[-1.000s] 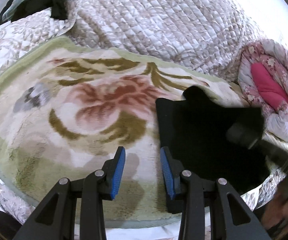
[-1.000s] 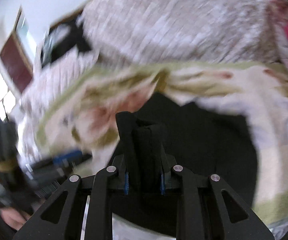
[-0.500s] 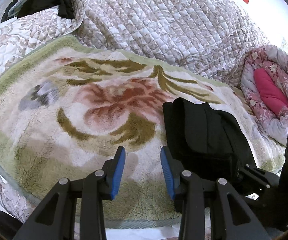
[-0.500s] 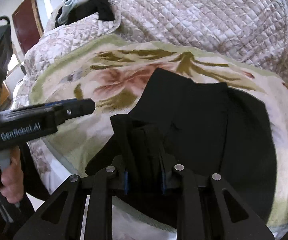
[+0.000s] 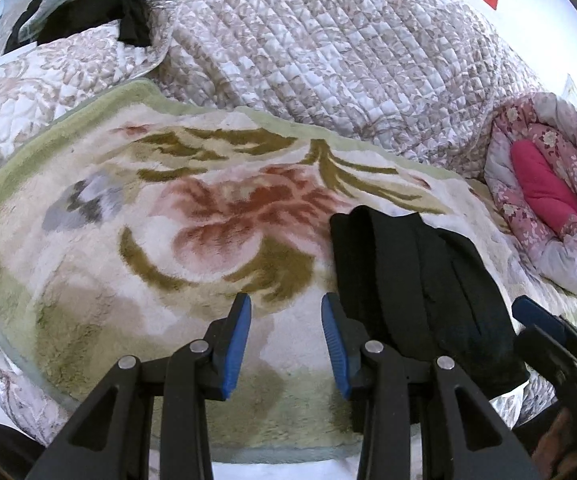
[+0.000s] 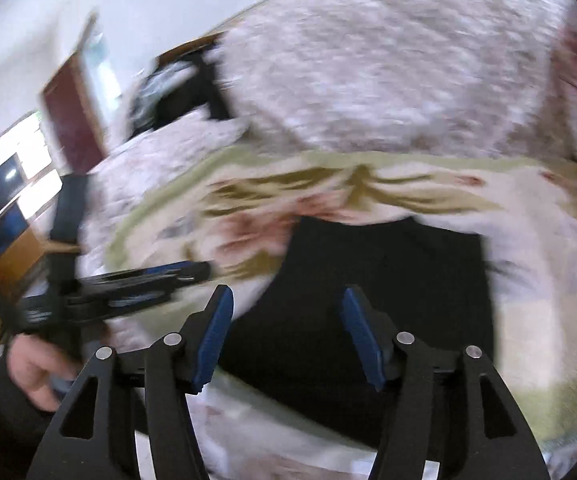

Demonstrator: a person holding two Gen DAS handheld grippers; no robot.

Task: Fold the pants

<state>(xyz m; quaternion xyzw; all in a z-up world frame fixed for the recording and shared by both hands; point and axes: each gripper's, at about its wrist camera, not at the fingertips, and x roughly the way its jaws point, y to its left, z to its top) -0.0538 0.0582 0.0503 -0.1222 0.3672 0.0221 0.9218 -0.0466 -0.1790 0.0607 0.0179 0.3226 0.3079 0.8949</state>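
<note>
The black pants [image 5: 420,284] lie folded into a compact stack on the flowered plush blanket [image 5: 160,240], near its front right edge. My left gripper [image 5: 286,336] is open and empty, just left of the pants over the blanket. In the blurred right wrist view the pants [image 6: 388,292] lie flat ahead of my right gripper [image 6: 286,332], which is open and empty above their near edge. The right gripper's blue fingertips [image 5: 528,312] show at the right of the left wrist view. The left gripper [image 6: 136,280] shows at the left of the right wrist view.
A quilted beige bedspread [image 5: 328,52] rises behind the blanket. A rolled pink floral quilt [image 5: 548,208] lies at the right. Dark clothes [image 5: 88,12] are piled at the back left. The bed's front edge runs just below the grippers.
My right gripper has opened and let go of the pants, then pulled back. The pants now lie folded on the blanket. The left gripper stayed open and nearly still.
</note>
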